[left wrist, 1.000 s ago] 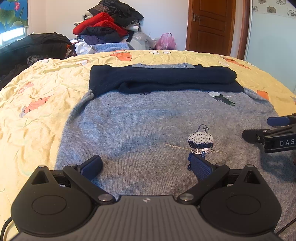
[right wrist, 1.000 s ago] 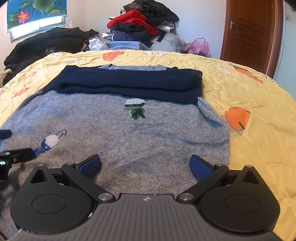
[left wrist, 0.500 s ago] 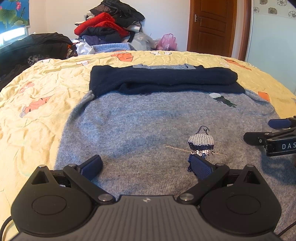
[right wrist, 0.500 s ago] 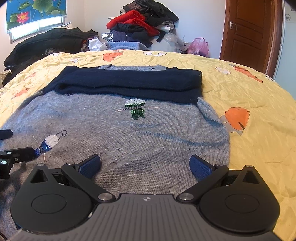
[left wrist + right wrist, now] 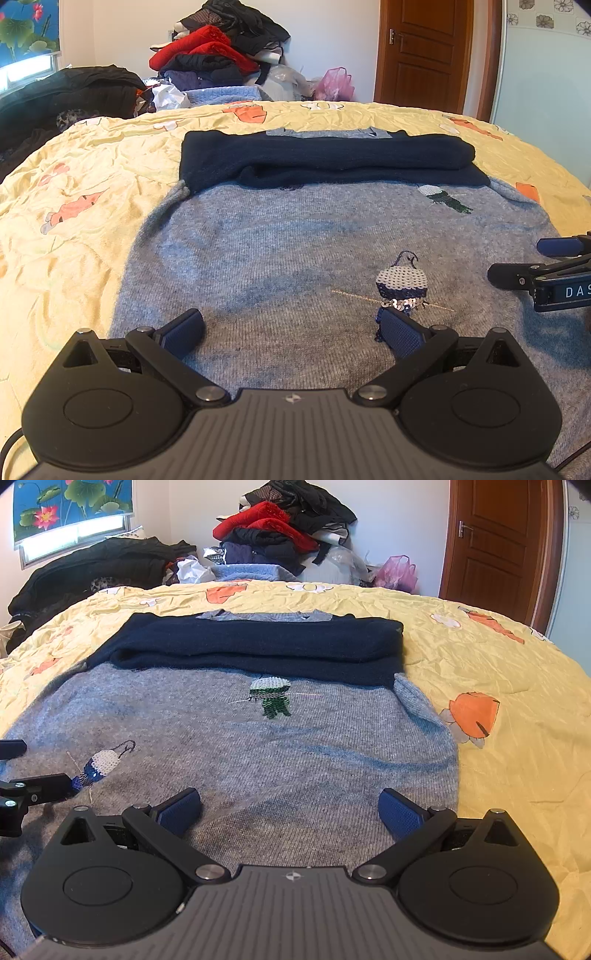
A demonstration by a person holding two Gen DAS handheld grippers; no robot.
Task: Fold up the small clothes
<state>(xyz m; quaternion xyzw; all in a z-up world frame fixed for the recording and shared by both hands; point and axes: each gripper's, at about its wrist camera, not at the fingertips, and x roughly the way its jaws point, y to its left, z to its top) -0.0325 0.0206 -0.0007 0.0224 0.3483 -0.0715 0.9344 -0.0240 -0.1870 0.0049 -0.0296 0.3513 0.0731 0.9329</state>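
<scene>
A grey knit sweater (image 5: 295, 240) lies flat on the bed, with its dark navy sleeves (image 5: 325, 158) folded across the top. It also shows in the right wrist view (image 5: 258, 746), sleeves (image 5: 258, 642) at the far end. Sequin figures decorate it (image 5: 402, 282) (image 5: 271, 694). My left gripper (image 5: 291, 334) is open and empty, low over the sweater's near left part. My right gripper (image 5: 290, 812) is open and empty over the near right part. Each gripper shows at the edge of the other's view (image 5: 546, 266) (image 5: 22, 771).
The yellow bedspread (image 5: 74, 206) with orange prints surrounds the sweater. A pile of clothes (image 5: 218, 55) and dark coats (image 5: 74, 92) lie beyond the bed's far edge. A brown door (image 5: 424, 51) stands at the back right.
Both grippers have crept slightly forward over the sweater and stay open. The sweater has not moved.
</scene>
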